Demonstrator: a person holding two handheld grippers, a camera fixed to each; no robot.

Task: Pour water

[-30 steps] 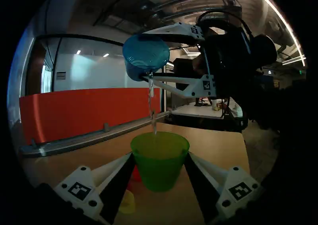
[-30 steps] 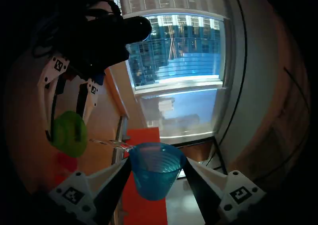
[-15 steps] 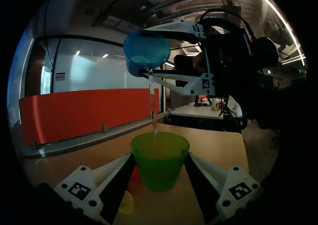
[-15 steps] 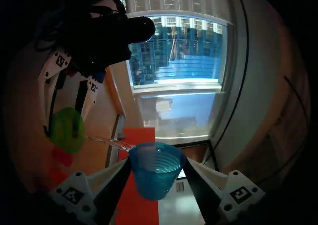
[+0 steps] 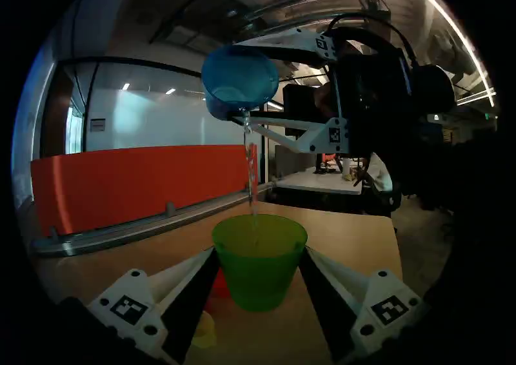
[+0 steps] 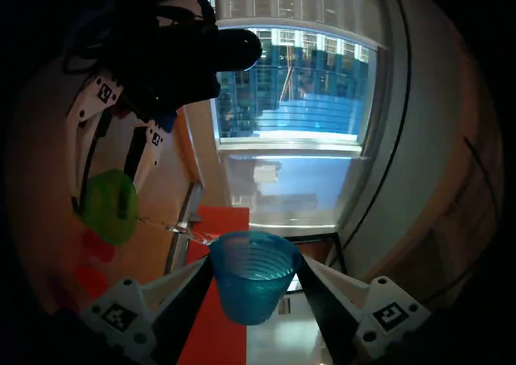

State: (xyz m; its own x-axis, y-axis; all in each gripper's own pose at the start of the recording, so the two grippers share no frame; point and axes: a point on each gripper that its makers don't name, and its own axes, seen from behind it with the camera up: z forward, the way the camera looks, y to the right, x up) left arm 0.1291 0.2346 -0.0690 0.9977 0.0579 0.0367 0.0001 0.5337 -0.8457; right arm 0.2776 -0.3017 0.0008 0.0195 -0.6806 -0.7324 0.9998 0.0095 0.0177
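Observation:
My left gripper point(image 5: 258, 281) is shut on a green cup point(image 5: 259, 260), held upright above the wooden table point(image 5: 348, 236). Above it, the right gripper point(image 5: 293, 84) holds a blue cup point(image 5: 238, 81) tipped on its side. A thin stream of water point(image 5: 250, 171) falls from the blue cup's rim into the green cup. In the right gripper view, my right gripper point(image 6: 253, 287) is shut on the blue cup point(image 6: 253, 275); the stream of water point(image 6: 174, 228) leaves its rim toward the green cup point(image 6: 108, 205) held by the left gripper point(image 6: 116, 152).
An orange partition point(image 5: 135, 178) with a metal rail runs behind the table. A red cup point(image 5: 220, 282) and a yellow cup point(image 5: 205, 329) stand on the table under the green cup. A large window point(image 6: 297, 126) lies ahead in the right gripper view.
The blue cup has tipped a little further and risen slightly. Water keeps running into the green cup, which has stayed put.

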